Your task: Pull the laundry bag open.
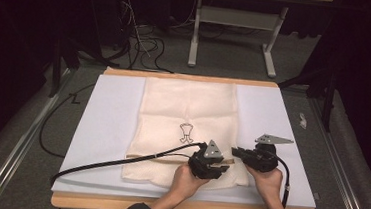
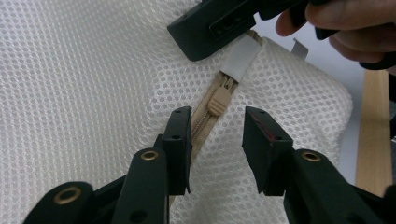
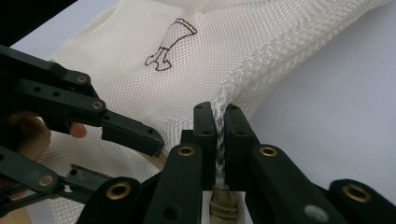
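A mesh bag [image 1: 187, 119] lies flat on the white mat [image 1: 106, 128]. The right gripper [image 3: 218, 135] pinches the bag's edge beside the zip end. The left gripper [image 2: 217, 133] is open, with the zip pull [image 2: 217, 99] just ahead between its jaws. It should close on the pull only, then slide it straight along the zip while the right one keeps the bag tight.

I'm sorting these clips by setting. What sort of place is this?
Likely a lab or recording workspace, not a home: a white-covered table with only a mesh bag, loose cables on grey carpet, and a bare desk frame behind.
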Action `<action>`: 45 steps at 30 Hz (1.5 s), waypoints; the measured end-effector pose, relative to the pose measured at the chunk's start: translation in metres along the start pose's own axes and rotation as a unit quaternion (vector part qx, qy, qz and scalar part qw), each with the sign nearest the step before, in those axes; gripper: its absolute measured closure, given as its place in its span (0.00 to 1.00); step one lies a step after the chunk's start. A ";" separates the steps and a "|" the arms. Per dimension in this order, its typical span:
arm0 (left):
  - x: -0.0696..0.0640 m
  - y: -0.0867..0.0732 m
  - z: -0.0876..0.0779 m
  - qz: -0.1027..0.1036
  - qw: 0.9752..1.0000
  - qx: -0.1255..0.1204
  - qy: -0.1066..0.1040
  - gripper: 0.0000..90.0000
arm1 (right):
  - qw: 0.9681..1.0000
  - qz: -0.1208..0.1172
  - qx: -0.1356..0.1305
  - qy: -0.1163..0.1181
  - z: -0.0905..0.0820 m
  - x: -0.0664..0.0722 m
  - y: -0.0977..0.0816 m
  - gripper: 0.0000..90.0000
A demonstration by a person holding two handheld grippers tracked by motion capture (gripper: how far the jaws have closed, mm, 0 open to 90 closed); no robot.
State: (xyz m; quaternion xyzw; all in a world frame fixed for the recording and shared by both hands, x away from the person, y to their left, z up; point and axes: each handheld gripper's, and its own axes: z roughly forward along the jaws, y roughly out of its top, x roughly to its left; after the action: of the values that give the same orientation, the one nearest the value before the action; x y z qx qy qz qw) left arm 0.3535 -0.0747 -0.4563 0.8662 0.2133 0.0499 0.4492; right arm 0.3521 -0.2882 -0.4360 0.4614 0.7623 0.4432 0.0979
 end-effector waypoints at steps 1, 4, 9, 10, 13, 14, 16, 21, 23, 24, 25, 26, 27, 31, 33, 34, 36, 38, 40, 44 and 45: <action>-0.001 0.000 0.002 0.000 1.000 0.000 -0.002 0.69 | 1.000 0.000 0.001 0.001 0.000 0.000 0.000 0.97; -0.005 0.003 0.006 0.000 1.000 -0.004 -0.008 0.70 | 1.000 -0.002 0.002 0.001 0.000 0.001 0.000 0.97; -0.002 0.003 0.009 -0.007 1.000 -0.003 -0.012 0.72 | 1.000 -0.002 0.004 0.002 0.001 0.000 0.000 0.97; -0.003 0.002 0.009 -0.007 1.000 -0.005 -0.012 0.73 | 1.000 -0.001 0.004 0.002 0.001 0.000 0.000 0.97; -0.003 0.003 0.010 -0.013 1.000 -0.008 -0.015 0.77 | 1.000 0.001 0.004 0.002 0.001 0.000 -0.001 0.97; -0.002 0.003 0.010 -0.013 1.000 -0.008 -0.016 0.78 | 1.000 0.000 0.003 0.002 0.001 0.000 -0.001 0.97; -0.002 0.004 0.009 -0.011 1.000 -0.007 -0.016 0.80 | 1.000 -0.001 0.005 0.002 0.000 0.001 -0.001 0.97; -0.001 0.004 0.011 -0.014 1.000 -0.006 -0.017 0.86 | 1.000 -0.002 0.004 0.003 0.002 0.001 -0.001 0.97; -0.001 0.004 0.011 -0.017 1.000 -0.007 -0.019 0.90 | 1.000 -0.002 0.005 0.004 0.002 0.001 -0.001 0.97; -0.001 0.004 0.012 -0.019 1.000 -0.006 -0.020 0.90 | 1.000 -0.002 0.006 0.004 0.002 0.001 -0.001 0.97; -0.001 0.004 0.011 -0.018 1.000 -0.006 -0.021 0.91 | 1.000 -0.002 0.006 0.004 0.002 0.001 -0.001 0.97; -0.001 0.005 0.011 -0.016 1.000 -0.006 -0.021 0.91 | 1.000 -0.002 0.006 0.004 0.002 0.001 -0.001 0.97; -0.001 0.005 0.010 -0.016 1.000 -0.005 -0.021 0.92 | 1.000 -0.004 0.005 0.004 0.001 0.001 -0.001 0.97; 0.000 0.005 0.011 -0.017 0.999 -0.005 -0.028 0.96 | 1.000 -0.003 0.005 0.006 0.002 0.000 -0.001 0.97; 0.000 0.004 0.011 -0.016 0.999 -0.005 -0.028 0.96 | 1.000 -0.003 0.005 0.005 0.002 0.000 -0.002 0.97; 0.000 0.004 0.011 -0.016 0.999 -0.005 -0.029 0.96 | 1.000 -0.005 0.004 0.005 0.002 -0.001 -0.002 0.97; 0.000 0.004 0.011 -0.019 0.999 -0.005 -0.031 0.96 | 1.000 -0.003 0.006 0.005 0.002 -0.001 -0.003 0.97; 0.000 0.005 0.009 -0.016 0.999 -0.005 -0.031 0.96 | 1.000 -0.004 0.005 0.005 0.001 -0.001 -0.003 0.97; 0.000 0.005 0.008 -0.013 0.999 -0.005 -0.030 0.96 | 1.000 -0.004 0.004 0.007 0.000 -0.001 -0.003 0.97; 0.001 0.005 0.007 -0.011 0.999 -0.003 -0.034 0.96 | 1.000 -0.010 0.004 0.005 0.000 -0.002 -0.003 0.97; 0.002 0.005 0.007 -0.009 0.999 -0.001 -0.035 0.96 | 1.000 -0.010 0.006 0.004 0.000 -0.002 -0.004 0.97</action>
State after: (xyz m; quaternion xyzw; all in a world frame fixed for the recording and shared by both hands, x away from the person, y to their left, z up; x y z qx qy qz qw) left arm 0.3589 -0.0820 -0.4564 0.8647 0.2053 0.0155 0.4581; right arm 0.3507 -0.2901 -0.4394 0.4529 0.7697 0.4395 0.0969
